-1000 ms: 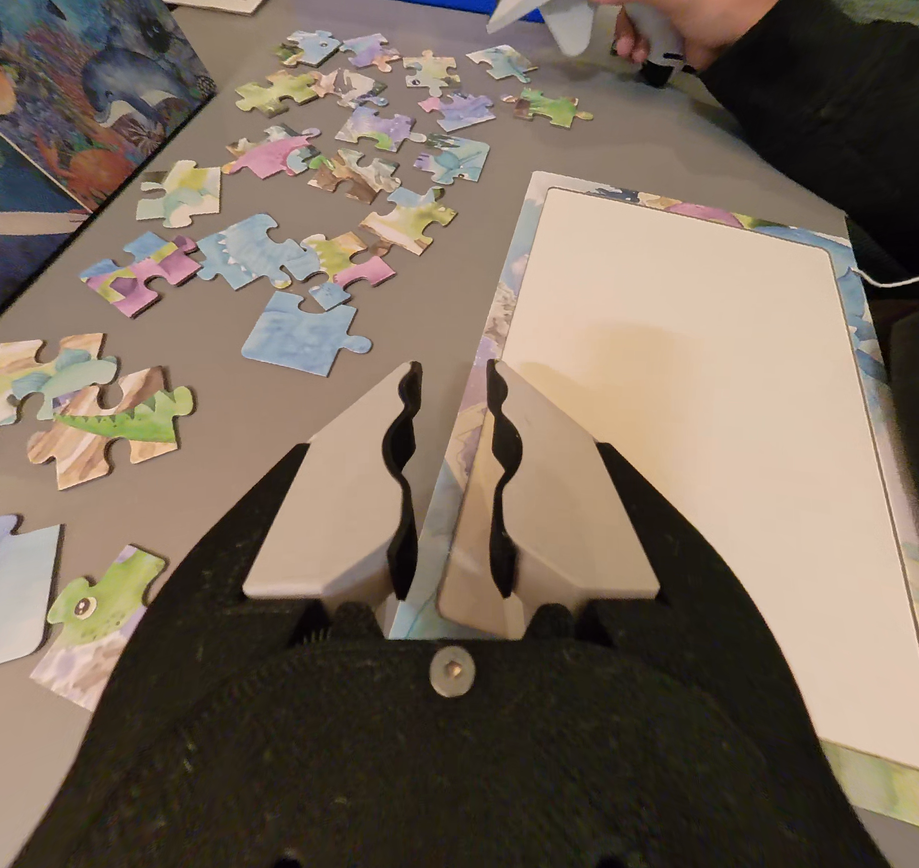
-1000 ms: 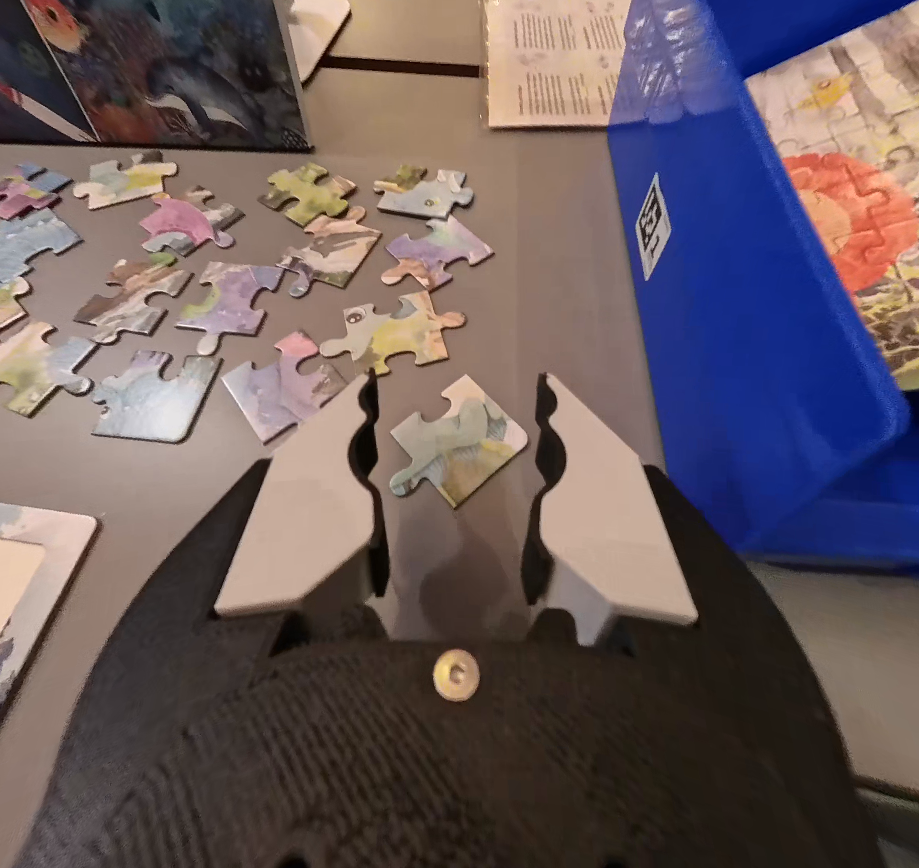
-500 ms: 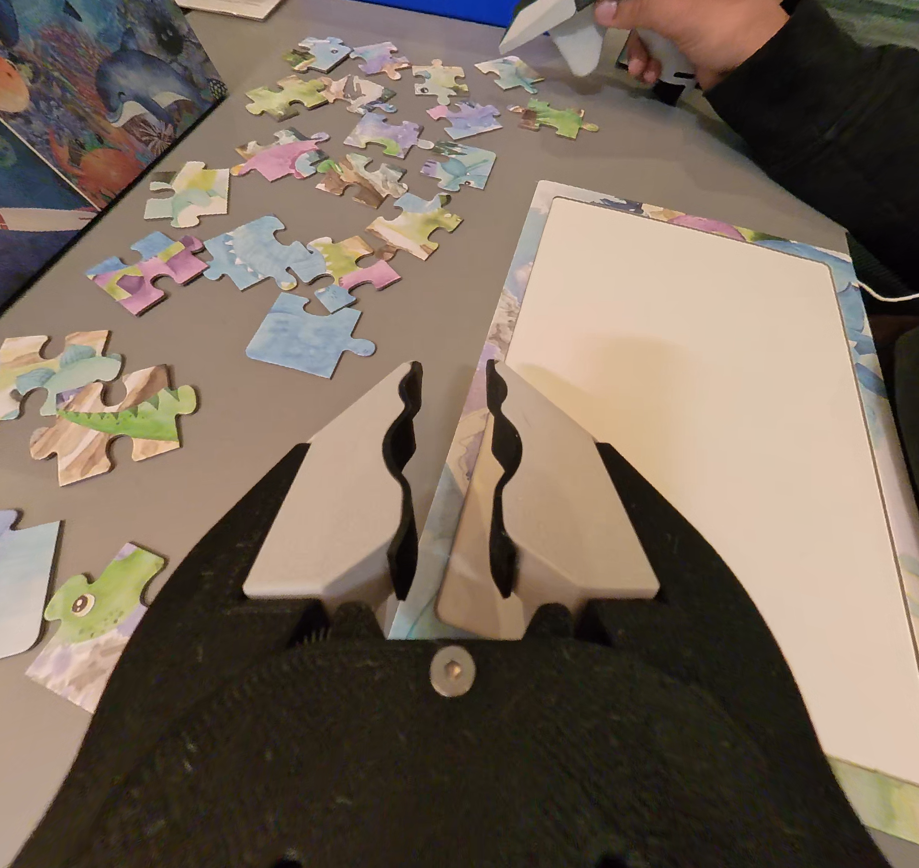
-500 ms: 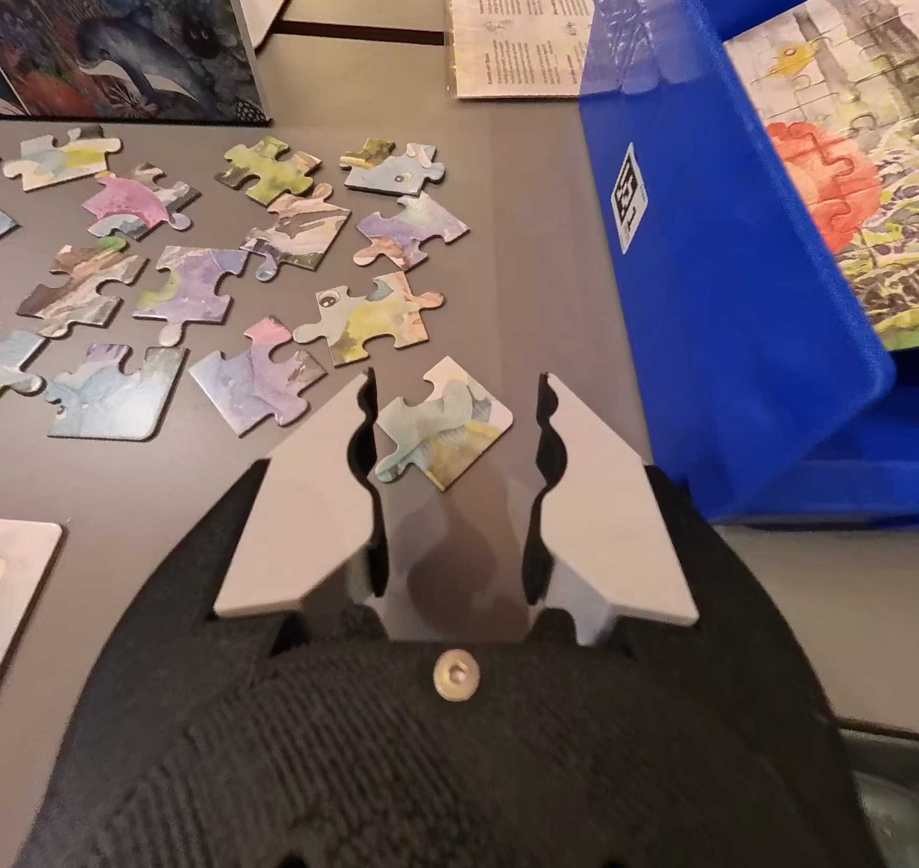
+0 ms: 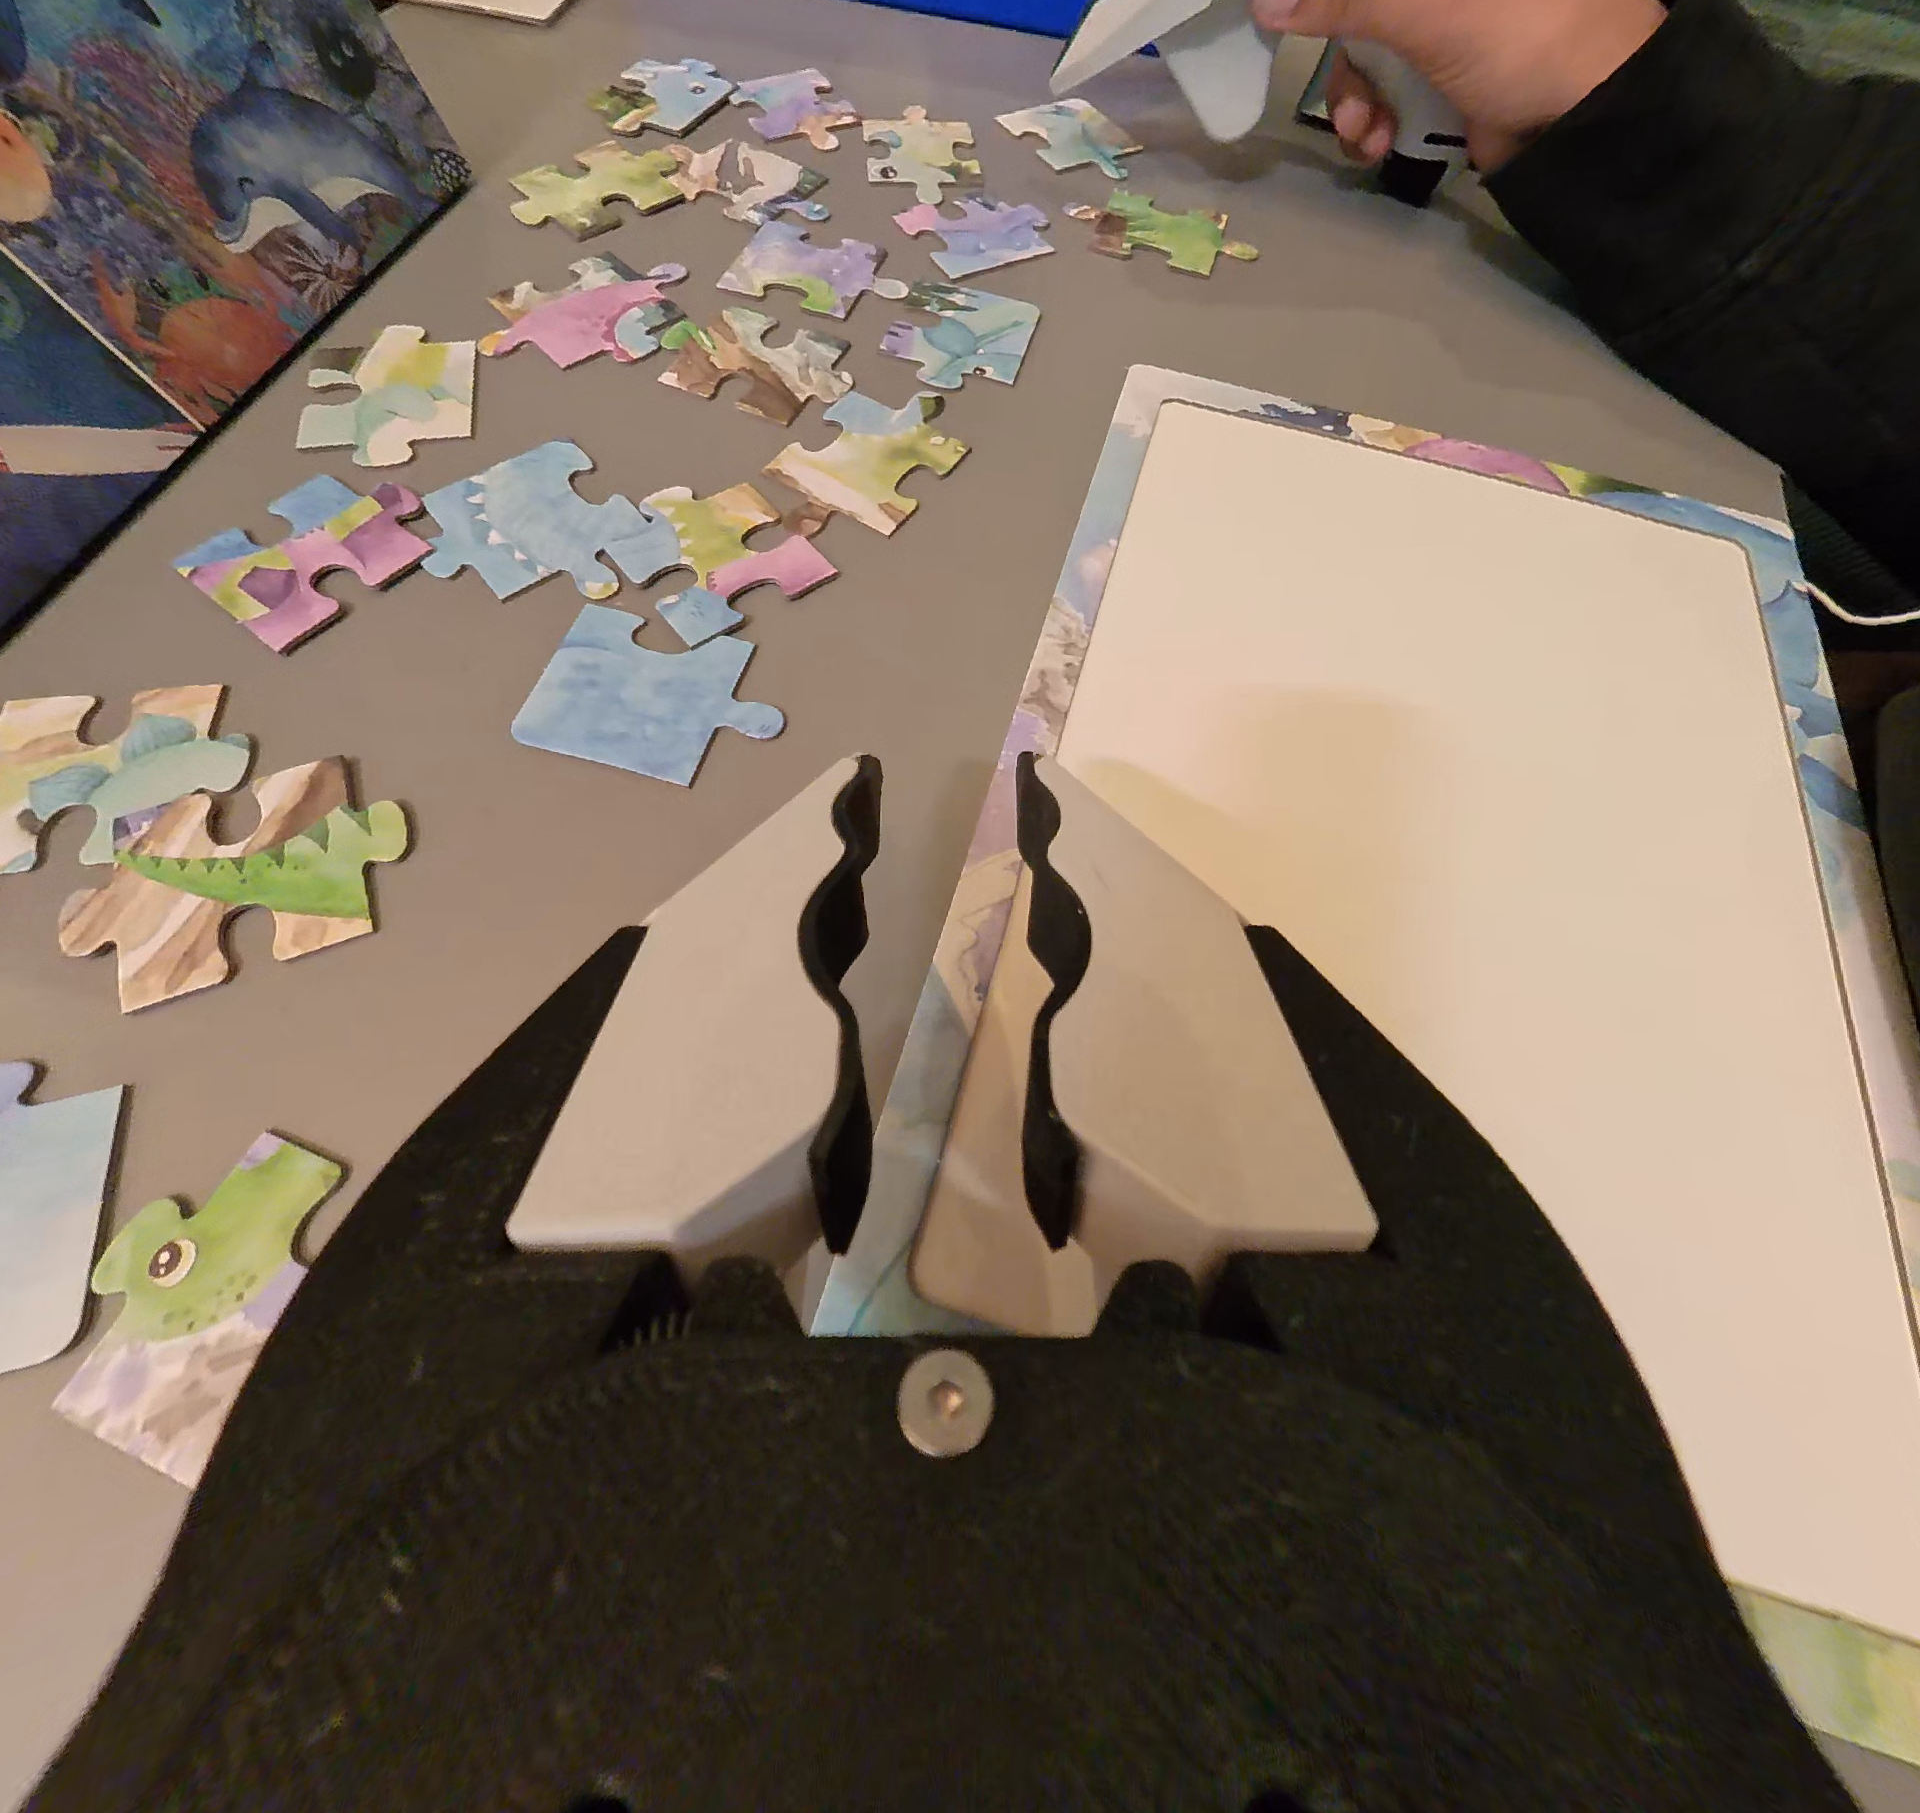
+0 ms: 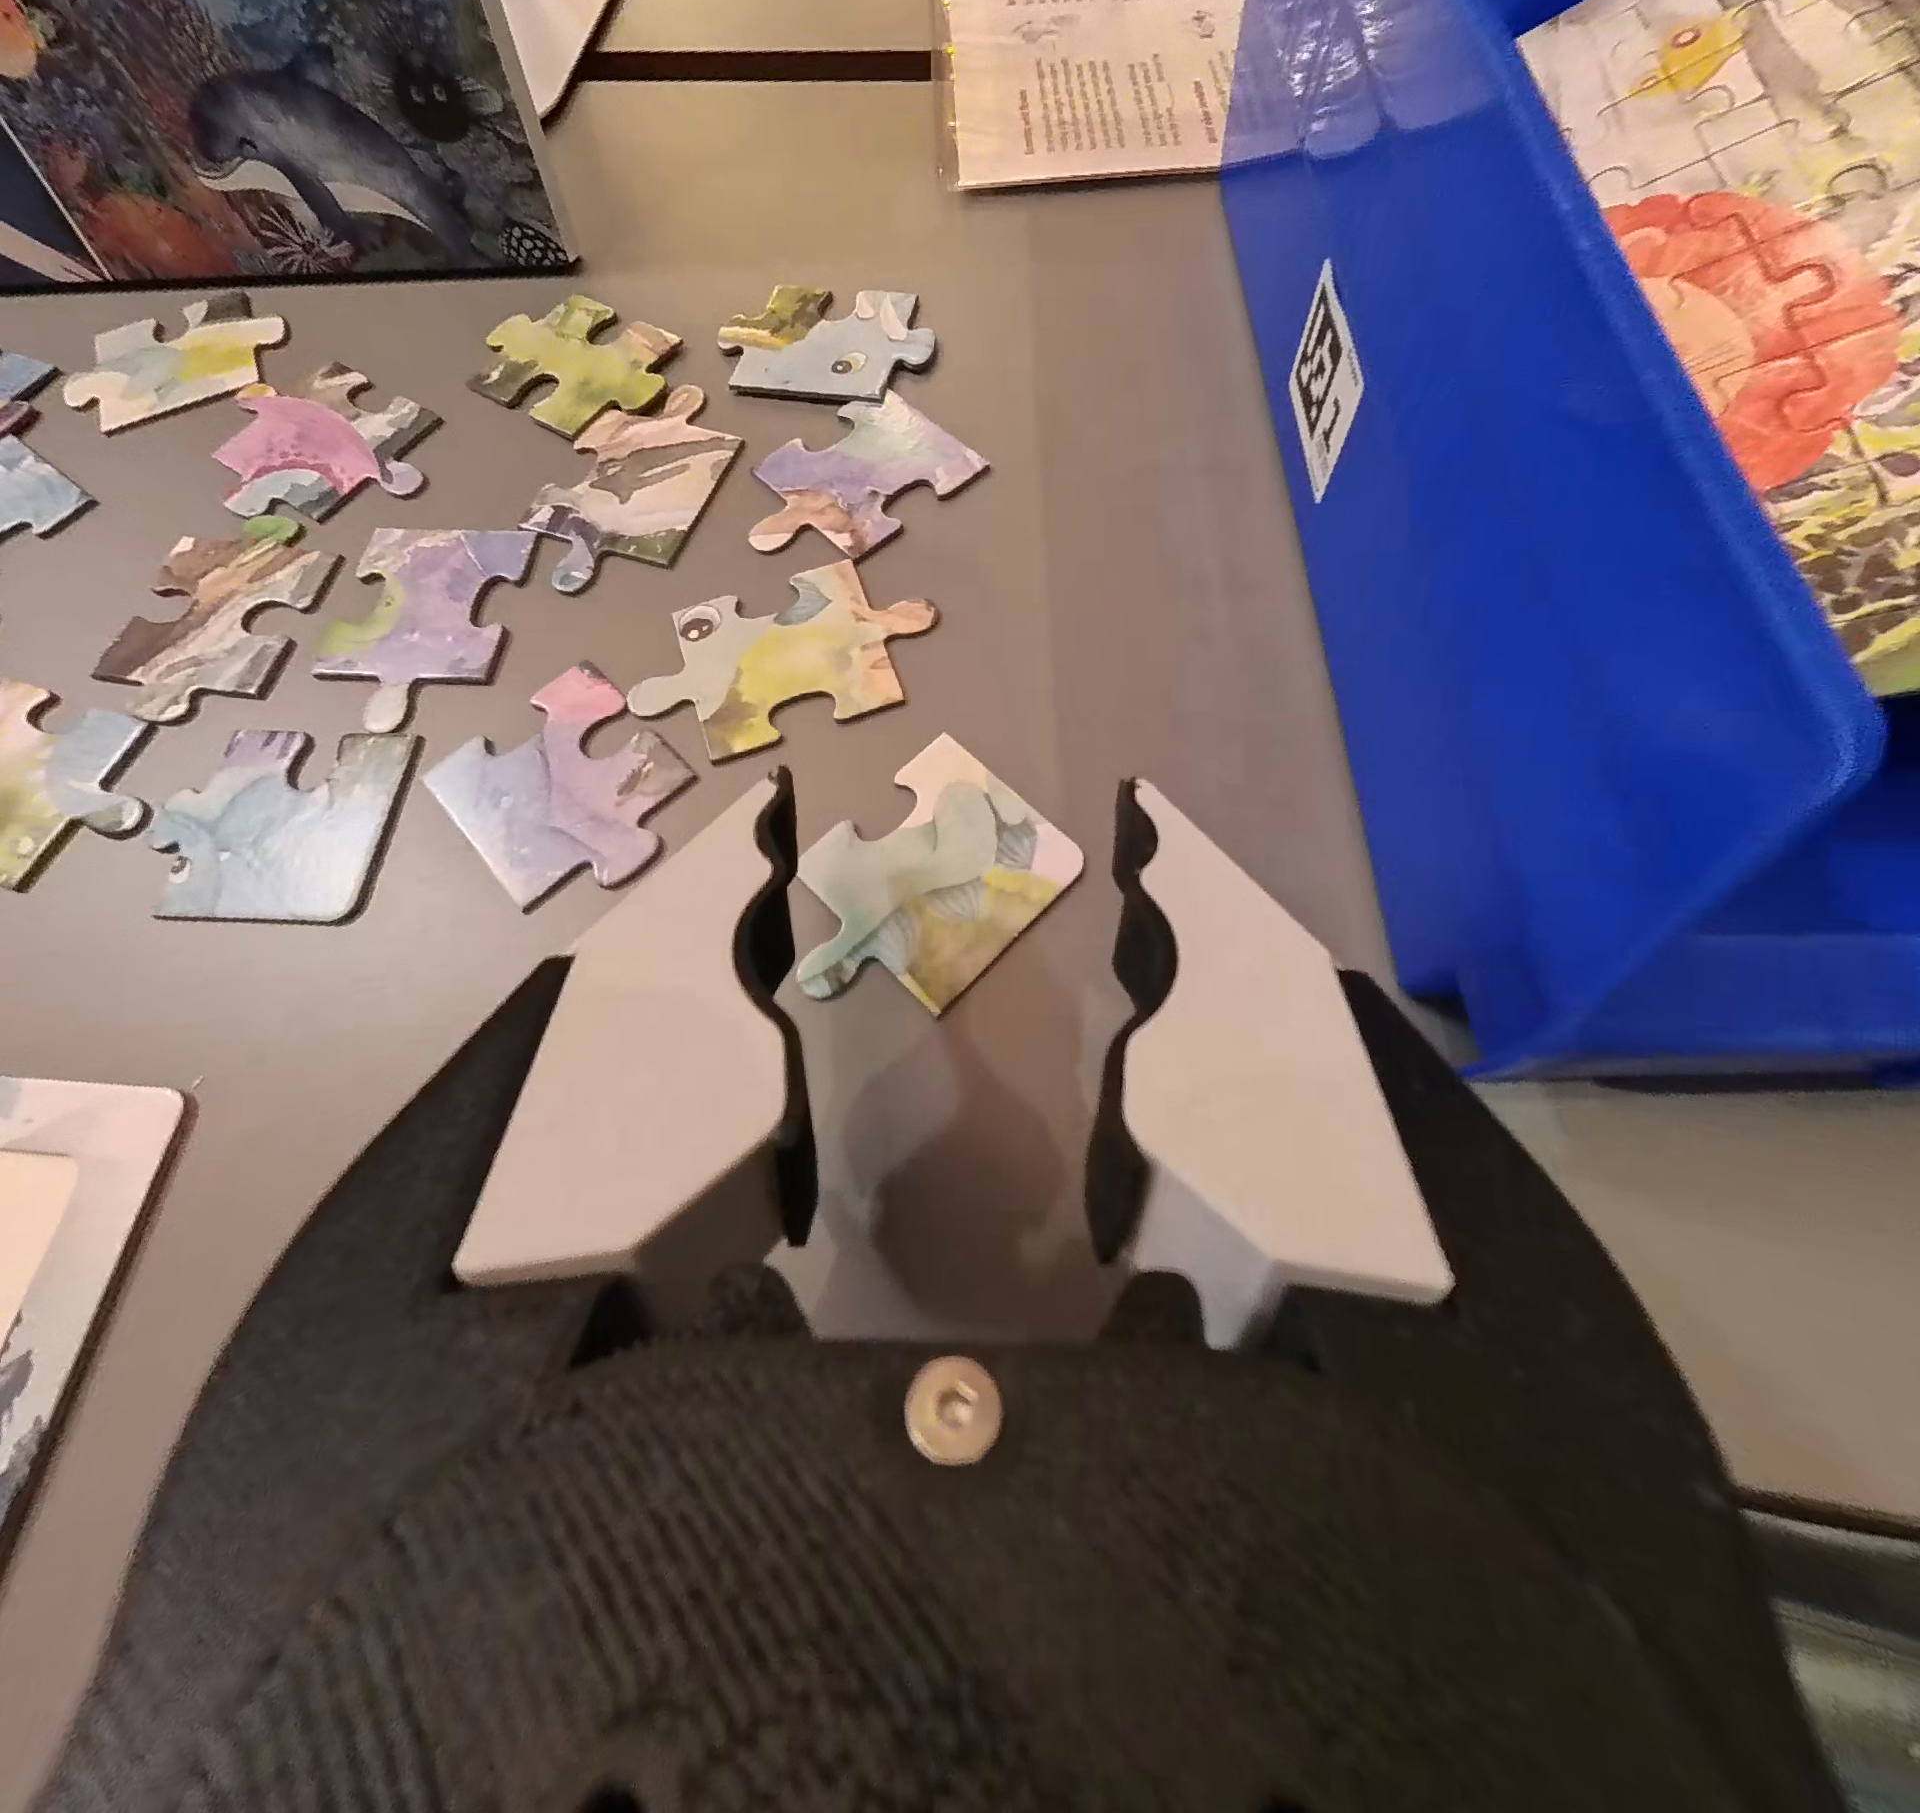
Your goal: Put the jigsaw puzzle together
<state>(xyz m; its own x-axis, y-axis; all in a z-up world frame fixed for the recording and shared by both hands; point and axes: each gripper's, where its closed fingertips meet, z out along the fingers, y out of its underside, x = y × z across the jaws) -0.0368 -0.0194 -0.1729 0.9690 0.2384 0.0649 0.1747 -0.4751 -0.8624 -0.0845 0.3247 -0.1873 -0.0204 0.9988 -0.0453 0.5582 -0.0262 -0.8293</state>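
The puzzle tray [image 5: 1081, 558] has a white recess and a watercolour border and lies flat on the grey table; its corner also shows in the right wrist view [image 6: 94, 1140]. My left gripper [image 5: 940, 776] hangs over the tray's left border, jaws narrowly apart with only the border strip showing between them. Many loose pieces [image 5: 644, 693] are scattered to the left of the tray. My right gripper [image 6: 956, 784] is open, with a rounded-corner piece [image 6: 935, 890] lying flat on the table between its fingertips. In the left wrist view the right gripper [image 5: 1143, 28] is held by a hand at the top right.
A blue bin [image 6: 1507, 516] stands close on the right of the right gripper, with an assembled puzzle [image 6: 1766, 309] inside. A puzzle box with a sea picture [image 5: 208, 153] stands at the far left. A printed sheet [image 6: 1081, 28] lies behind the pieces. My right fingertips sit around 35 cm from my left ones.
The right gripper has shifted slightly over the table, still open around the corner piece. The left gripper's view has crept a little; its jaws have not changed.
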